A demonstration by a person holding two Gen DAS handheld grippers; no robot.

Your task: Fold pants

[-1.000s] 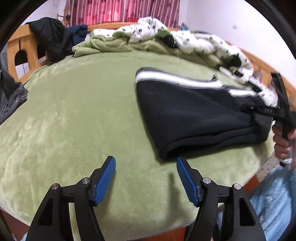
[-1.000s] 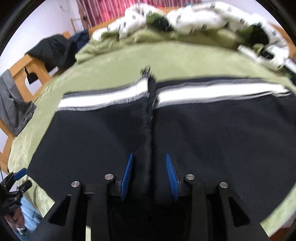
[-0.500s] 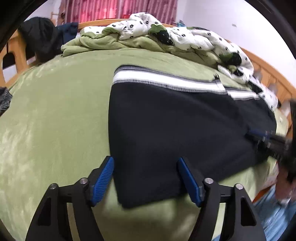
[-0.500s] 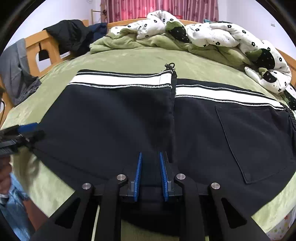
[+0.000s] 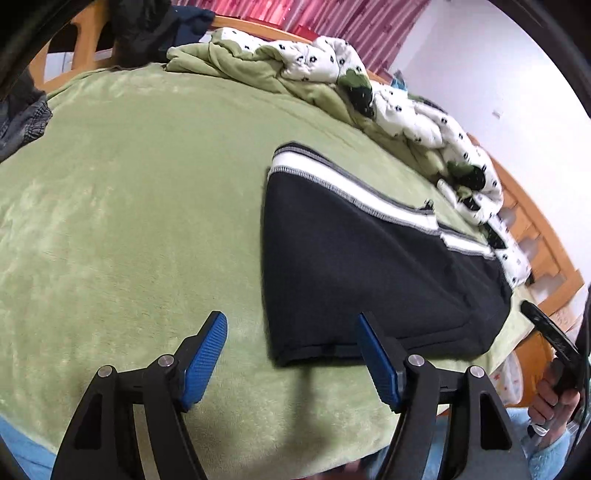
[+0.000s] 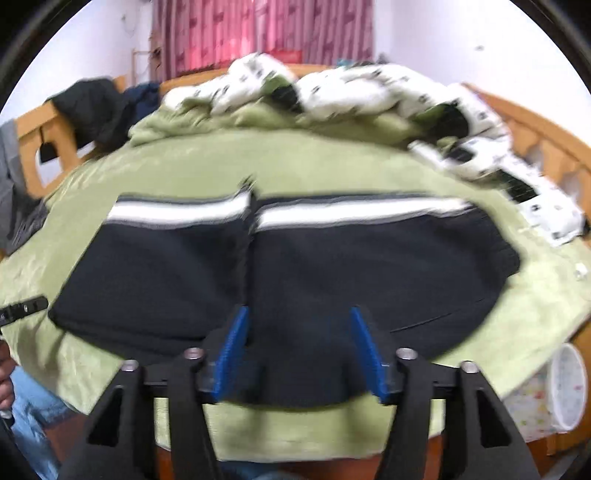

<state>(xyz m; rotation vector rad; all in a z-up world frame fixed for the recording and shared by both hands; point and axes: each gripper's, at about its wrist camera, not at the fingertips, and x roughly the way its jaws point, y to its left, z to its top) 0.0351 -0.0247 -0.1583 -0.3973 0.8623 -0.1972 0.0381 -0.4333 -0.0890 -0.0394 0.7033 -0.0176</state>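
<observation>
— Gripper state first: is either one holding anything?

— No. Left gripper [image 5: 291, 354] is hovering wide open, empty, near the near-left corner of the black fleece pants with white stripe [image 5: 369, 266]. Right gripper [image 6: 297, 347] is gaping open, empty, over their near edge.

— Where are the pants lying?

— Flat on the green plush bed cover [image 5: 129, 206], right of centre.

— Handling?

— Probably soft, limp, fairly thick; pinching both layers at the near corners seems best.

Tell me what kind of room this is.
Most likely a home bedroom: the black pants lie on a bed with a green blanket, a rumpled patterned duvet heaped by the wooden bed frame, red curtains behind.
</observation>
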